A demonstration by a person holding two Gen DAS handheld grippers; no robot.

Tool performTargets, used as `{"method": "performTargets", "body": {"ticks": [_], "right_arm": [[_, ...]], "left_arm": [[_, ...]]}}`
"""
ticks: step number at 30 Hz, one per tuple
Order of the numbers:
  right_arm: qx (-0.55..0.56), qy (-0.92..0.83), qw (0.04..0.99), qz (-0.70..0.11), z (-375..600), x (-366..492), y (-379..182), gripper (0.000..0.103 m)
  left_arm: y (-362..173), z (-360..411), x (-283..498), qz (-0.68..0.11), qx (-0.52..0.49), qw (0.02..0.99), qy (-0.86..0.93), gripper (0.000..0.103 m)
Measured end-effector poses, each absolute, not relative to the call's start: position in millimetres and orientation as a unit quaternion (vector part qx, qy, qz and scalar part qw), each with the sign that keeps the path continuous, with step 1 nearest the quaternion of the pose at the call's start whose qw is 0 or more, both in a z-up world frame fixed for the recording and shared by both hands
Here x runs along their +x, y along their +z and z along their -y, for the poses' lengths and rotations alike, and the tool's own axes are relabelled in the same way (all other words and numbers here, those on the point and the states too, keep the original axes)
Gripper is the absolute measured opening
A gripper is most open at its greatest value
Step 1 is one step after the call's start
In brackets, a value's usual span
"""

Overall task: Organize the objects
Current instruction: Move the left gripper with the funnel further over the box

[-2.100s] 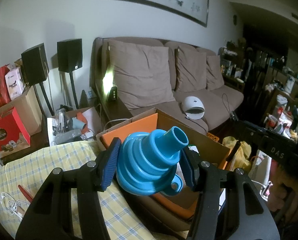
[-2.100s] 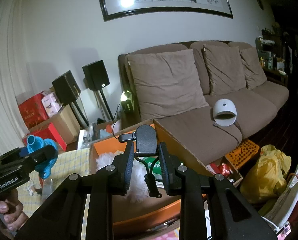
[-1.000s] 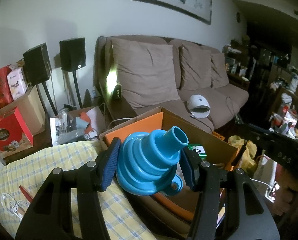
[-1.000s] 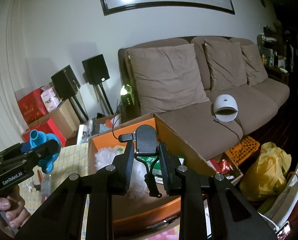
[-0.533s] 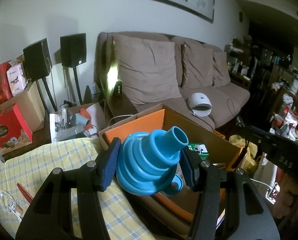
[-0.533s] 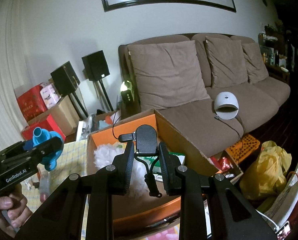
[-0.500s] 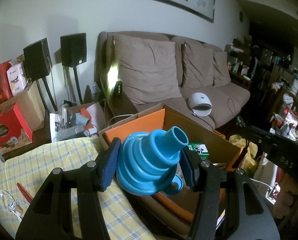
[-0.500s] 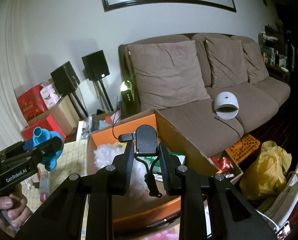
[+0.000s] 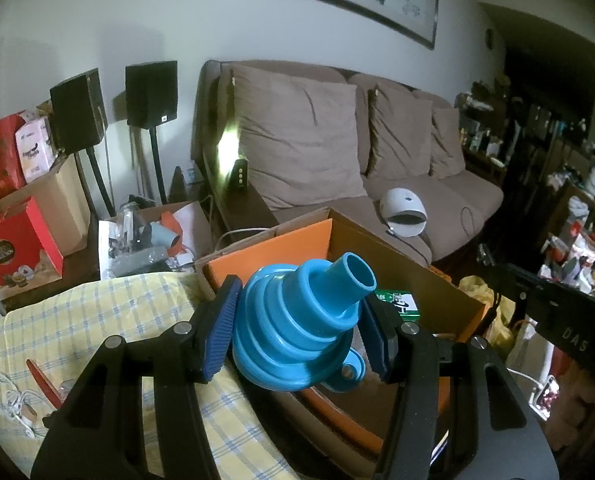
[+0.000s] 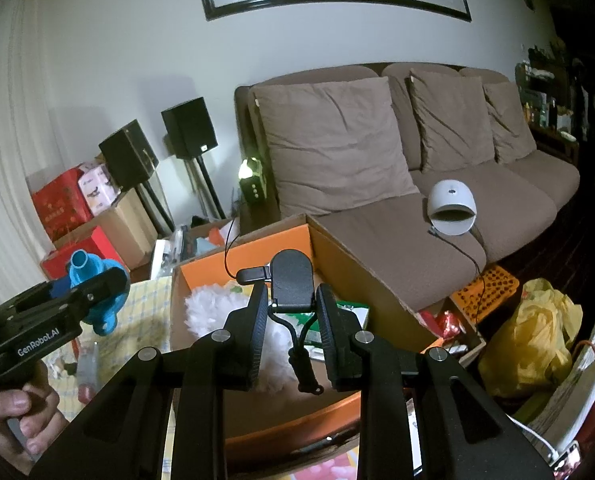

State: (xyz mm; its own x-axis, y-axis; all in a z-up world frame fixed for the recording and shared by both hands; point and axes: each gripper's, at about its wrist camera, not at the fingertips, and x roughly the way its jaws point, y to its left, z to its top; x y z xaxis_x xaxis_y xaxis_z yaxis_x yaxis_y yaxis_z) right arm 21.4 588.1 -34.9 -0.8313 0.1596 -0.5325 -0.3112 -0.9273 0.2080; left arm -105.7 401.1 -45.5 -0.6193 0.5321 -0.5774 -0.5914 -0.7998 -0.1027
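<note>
My left gripper (image 9: 301,336) is shut on a blue collapsible funnel (image 9: 309,320) and holds it above the near left edge of an open cardboard box with an orange lining (image 9: 281,248). The funnel (image 10: 91,276) and left gripper also show at the left of the right wrist view. My right gripper (image 10: 291,332) is shut on a small black device with a cord (image 10: 291,284) and holds it over the same box (image 10: 361,272). Inside the box lie a white fluffy thing (image 10: 213,308) and a green package (image 9: 401,304).
A yellow checked cloth (image 9: 97,320) covers the table at the left, with a red stick (image 9: 43,384) and a white cable (image 9: 9,396) on it. Behind stand a brown sofa (image 10: 417,160), two black speakers (image 9: 149,92), red boxes (image 9: 13,244) and a yellow bag (image 10: 533,328).
Both grippers have drifted slightly forward toward the box, keeping hold of the funnel and the black device. Nothing was let go.
</note>
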Motion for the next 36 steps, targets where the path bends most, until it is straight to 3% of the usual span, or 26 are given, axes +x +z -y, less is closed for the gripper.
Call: {"method": "performTargets", "body": {"ticks": [36], "right_arm": [[-0.289,0.94,0.107,-0.147,-584,3,-50,0.024]], "left_arm": [[-55,-418,-96,-0.043,-0.28,0.333,0.899,0.053]]}}
